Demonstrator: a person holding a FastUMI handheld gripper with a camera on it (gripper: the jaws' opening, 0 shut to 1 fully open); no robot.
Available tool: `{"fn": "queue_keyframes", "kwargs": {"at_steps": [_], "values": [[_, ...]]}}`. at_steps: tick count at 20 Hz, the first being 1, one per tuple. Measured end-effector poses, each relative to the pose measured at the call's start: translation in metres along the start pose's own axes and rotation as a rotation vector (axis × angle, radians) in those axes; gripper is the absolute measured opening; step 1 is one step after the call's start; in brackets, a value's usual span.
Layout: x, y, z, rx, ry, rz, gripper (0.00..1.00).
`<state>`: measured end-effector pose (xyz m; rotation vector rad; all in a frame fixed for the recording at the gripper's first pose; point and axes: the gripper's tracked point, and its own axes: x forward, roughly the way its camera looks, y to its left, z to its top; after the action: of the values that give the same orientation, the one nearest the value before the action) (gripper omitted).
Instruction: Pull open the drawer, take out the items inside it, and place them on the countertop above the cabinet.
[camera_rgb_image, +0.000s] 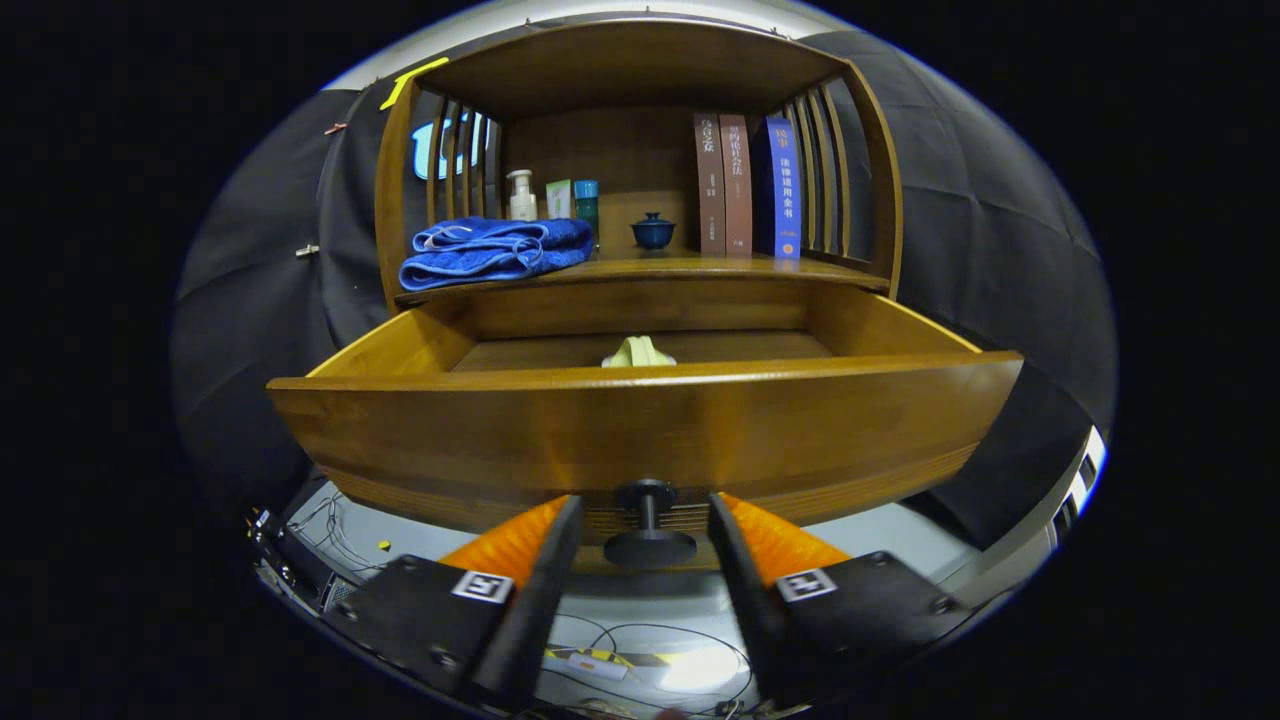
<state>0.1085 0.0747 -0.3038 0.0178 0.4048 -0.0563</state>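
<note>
Now, with the brown wooden drawer (640, 420) pulled well out and our jaws (645, 535) spread wide either side of its round dark knob (648, 545) without pressing it, we back off, rise over the front and reach straight down for the pale yellow cloth item (638, 352) lying inside.

Chinese titles on three book spines (740, 185), too small to read.

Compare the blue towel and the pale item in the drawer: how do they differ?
The blue towel is folded and lies on the countertop beside bottles; the pale item lies down inside the open drawer, mostly hidden behind its front. The towel looks much larger. Both look like soft cloth, though the pale item is too hidden to be sure. The gripper fingers stand open either side of the drawer knob.
</note>
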Motion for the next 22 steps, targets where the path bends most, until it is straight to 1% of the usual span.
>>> {"fn": "queue_keyframes", "kwargs": {"at_steps": [2,6,11,15,17,19,22], "values": [[-0.006,-0.001,0.005,-0.03,0.003,-0.012,0.99],[-0.026,-0.002,0.031,-0.063,-0.039,-0.022,0.99],[-0.044,0.0,0.062,-0.066,-0.005,-0.022,1.0],[-0.052,-0.002,0.106,-0.056,-0.012,-0.031,1.0],[-0.047,-0.002,0.126,-0.052,0.002,-0.034,1.0],[-0.032,-0.001,0.146,-0.043,0.006,-0.032,1.0],[0.003,-0.002,0.151,-0.051,0.077,-0.04,0.99]]}}
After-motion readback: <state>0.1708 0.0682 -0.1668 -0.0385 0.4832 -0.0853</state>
